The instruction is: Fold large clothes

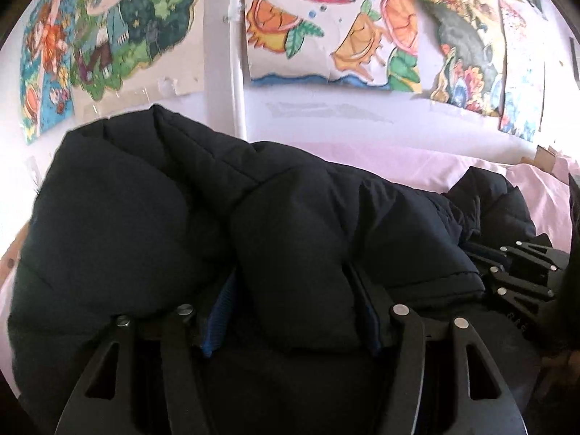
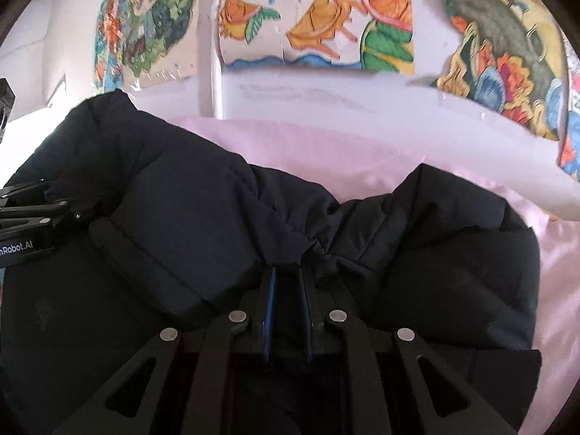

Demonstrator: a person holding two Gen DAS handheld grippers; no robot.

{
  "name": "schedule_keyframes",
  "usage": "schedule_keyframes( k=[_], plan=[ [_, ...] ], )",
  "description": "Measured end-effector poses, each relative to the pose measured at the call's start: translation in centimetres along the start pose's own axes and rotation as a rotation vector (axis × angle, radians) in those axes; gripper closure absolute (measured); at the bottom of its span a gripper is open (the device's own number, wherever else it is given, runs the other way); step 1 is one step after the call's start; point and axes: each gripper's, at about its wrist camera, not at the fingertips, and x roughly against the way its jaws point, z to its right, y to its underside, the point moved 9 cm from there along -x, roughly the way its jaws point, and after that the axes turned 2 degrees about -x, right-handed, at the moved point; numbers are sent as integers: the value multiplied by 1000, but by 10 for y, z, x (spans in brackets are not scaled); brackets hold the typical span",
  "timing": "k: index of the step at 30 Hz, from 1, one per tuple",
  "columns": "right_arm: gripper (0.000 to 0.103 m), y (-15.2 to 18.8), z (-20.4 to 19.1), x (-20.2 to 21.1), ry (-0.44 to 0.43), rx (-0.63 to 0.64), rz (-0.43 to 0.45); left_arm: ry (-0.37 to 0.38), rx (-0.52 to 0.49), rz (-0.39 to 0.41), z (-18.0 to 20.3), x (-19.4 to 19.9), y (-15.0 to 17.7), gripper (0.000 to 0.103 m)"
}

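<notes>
With the left gripper (image 1: 290,311) straddling a thick roll of the dark puffer jacket (image 2: 203,195) on the pink bedsheet (image 2: 326,145) and the right gripper (image 2: 288,301) pinched tight on a gathered seam, the springy padding risked bulging free and undoing the fold.

The dark navy quilted puffer jacket (image 1: 297,239) is matt woven cloth, smooth between its stitched seams and padded into soft bulges. Beneath the jacket, the pale pink bedsheet (image 2: 326,145) is thin cloth with a faint sheen. Against the jacket, the left gripper (image 1: 290,311) and right gripper (image 2: 288,311) have matt black plastic linkage arms with small bright metal pivot pins and blue, finely ribbed pads. Above the jacket, the colourful hand-painted paper drawings (image 1: 326,36) look matt, some edged with glossy clear tape.
</notes>
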Motion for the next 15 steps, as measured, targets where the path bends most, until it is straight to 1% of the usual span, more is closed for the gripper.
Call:
schedule_keyframes(
  k=[1,3,4,5,6,7,8,9,10,11,12,15],
  plan=[
    [88,-1,1,4,-10,-14,5,-7,-5,6,1,4,-1,43],
    [80,-4,3,18,-45,-49,9,-25,-2,12,1,12,-3,38],
    [71,-5,3,22,-45,-54,7,-26,4,7,1,15,-4,35],
    [53,-6,4,27,-32,-56,1,-26,9,0,1,17,-4,32],
    [37,-6,8,31,18,-58,-10,-30,18,-11,2,21,-3,30],
    [9,-6,12,34,58,-68,-19,-34,24,-17,1,22,-4,28],
    [5,-4,15,38,52,-89,-27,-32,37,-24,1,26,-4,24],
    [5,-2,15,41,24,-106,-38,-24,42,-27,2,27,-2,21],
    [5,0,16,44,0,-121,-52,-2,47,-37,5,28,-1,14],
    [5,2,17,49,-6,-121,-66,12,45,-46,7,32,3,9],
    [5,3,17,53,-3,-110,-75,17,41,-52,10,35,5,8],
    [5,4,12,69,19,-41,-95,-3,21,-61,14,43,11,7]
  ],
)
